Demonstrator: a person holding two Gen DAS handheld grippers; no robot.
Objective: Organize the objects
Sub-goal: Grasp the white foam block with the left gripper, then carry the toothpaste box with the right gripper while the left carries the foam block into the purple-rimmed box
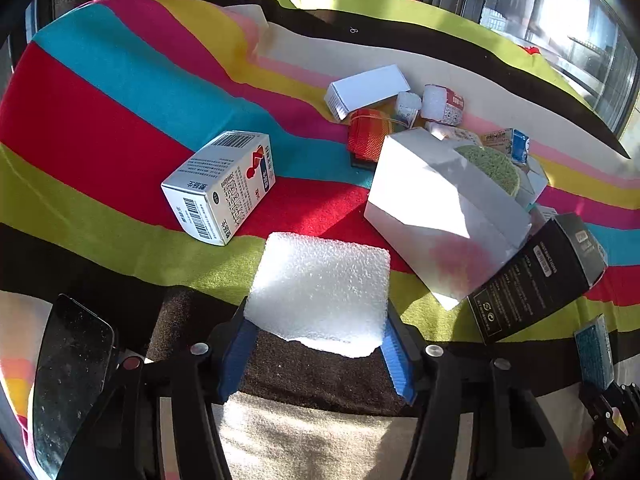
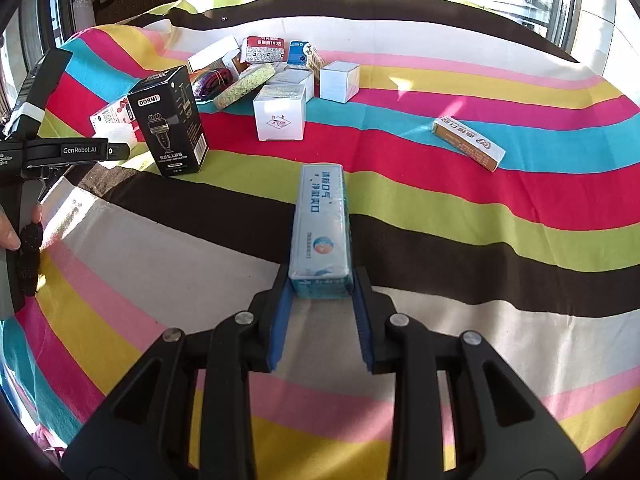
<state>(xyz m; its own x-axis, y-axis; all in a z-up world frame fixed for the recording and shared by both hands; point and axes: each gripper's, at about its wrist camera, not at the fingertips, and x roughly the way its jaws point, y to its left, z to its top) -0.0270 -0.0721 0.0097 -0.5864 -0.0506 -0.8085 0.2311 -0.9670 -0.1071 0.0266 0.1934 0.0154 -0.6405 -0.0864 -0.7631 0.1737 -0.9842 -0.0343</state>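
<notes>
We note a striped cloth (image 2: 440,208) covering the whole surface, in bands of red, teal, lime, brown and cream.

Left wrist view: our left claw (image 1: 318,336) sits at lower centre with a white foam block (image 1: 320,292) between its blue pads. Both pads meet the block's lower corners, so the claw is closed on it at about half its spread. The block's upper part juts up-frame over the lime band. To the upper left of it a white milk carton (image 1: 220,186) lies on its side on the red band. To the right a large white box (image 1: 436,216) tilts, with a black box (image 1: 536,280) leaning at its lower right edge. A cluster of small boxes (image 1: 400,100) sits above, centre right.

Right wrist view: our right claw (image 2: 322,284) at centre bottom is nearly fully closed on the near end of a long pale-blue box (image 2: 322,224); the box runs straight up-frame across the brown band to the lime one. A tan box (image 2: 468,142) lies apart at upper right. At the left edge, a hand (image 2: 8,228) holds the other gripper's handle.
</notes>
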